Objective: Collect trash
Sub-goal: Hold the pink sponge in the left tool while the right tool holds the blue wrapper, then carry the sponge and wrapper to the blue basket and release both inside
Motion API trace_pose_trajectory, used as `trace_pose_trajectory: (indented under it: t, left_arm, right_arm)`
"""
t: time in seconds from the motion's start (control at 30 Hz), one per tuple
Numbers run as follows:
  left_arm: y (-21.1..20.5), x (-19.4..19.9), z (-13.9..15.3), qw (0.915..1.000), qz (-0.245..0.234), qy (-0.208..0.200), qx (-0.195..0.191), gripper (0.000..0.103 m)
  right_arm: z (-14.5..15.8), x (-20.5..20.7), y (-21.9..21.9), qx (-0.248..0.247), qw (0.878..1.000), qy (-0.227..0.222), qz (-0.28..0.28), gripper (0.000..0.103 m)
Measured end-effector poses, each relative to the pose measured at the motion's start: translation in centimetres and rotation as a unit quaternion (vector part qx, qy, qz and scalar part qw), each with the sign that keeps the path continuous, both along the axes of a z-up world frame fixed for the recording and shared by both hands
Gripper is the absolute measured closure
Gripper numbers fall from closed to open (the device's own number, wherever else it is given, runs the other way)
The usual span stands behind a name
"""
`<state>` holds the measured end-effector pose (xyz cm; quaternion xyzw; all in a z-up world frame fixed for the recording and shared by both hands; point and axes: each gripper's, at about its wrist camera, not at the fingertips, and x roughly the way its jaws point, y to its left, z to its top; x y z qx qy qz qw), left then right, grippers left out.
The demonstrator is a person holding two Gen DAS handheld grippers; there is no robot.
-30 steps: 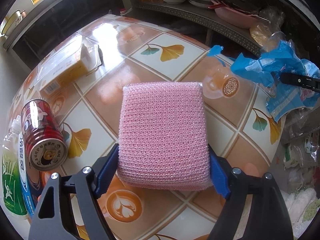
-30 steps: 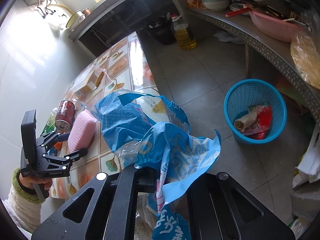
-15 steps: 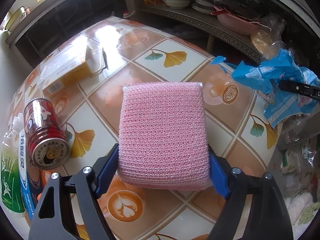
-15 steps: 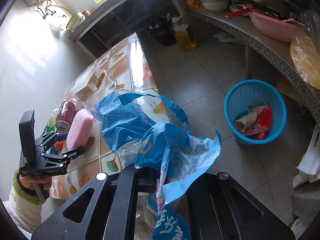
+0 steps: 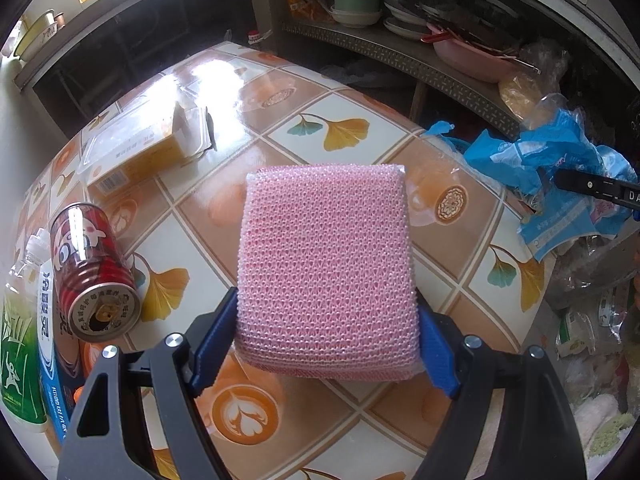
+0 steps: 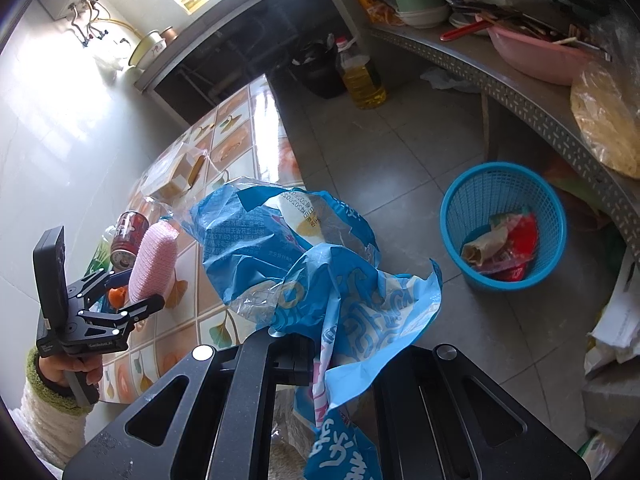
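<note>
Pink sponge [image 5: 326,268] clamped in left gripper [image 5: 326,354], long axis pointing away; right gripper [image 6: 316,360] pinches blue wrapper [image 6: 320,280]

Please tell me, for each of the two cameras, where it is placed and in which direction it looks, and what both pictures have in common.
Left wrist: sits on the left tongs, looking down at the tiled table; its blue pads grip a pink sponge.
Right wrist: sits on the right tongs, shut on a blue wrapper, facing the floor and blue basket; a hand and sleeve show.
Shared: sponge, wrapper, table, red can.
</note>
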<state>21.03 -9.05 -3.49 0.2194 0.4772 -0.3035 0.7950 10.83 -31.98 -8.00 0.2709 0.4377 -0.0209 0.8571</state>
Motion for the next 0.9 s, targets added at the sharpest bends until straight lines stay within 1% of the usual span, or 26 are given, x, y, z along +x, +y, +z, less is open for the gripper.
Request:
trace_pose_trajectory:
  t: [0.4, 0.63, 0.77, 0.9]
  left_arm:
    - [-1.2, 0.1, 1.0, 0.9998, -0.001, -0.006, -0.021, 0.024]
    - [-4.4, 0.5, 2.4, 0.9990, -0.014, -0.011, -0.041, 0.024]
    - [-7.4, 0.7, 3.3, 0.9979, -0.027, -0.009, -0.058, 0.024]
    - [-11.1, 1.0, 4.1, 0.9959, -0.046, 0.000, -0.077, 0.024]
  right_arm:
    - [-0.3, -0.9, -1.2, 0.005, 1.000, -0.008, -0.029, 0.099]
    - [-1.0, -2.3, -3.9, 0.012, 0.998, -0.007, -0.068, 0.099]
    - [-1.8, -3.7, -6.3, 0.014, 0.993, -0.003, -0.113, 0.099]
    - [-2.9, -5.7, -9.5, -0.001, 0.984, 0.012, -0.180, 0.099]
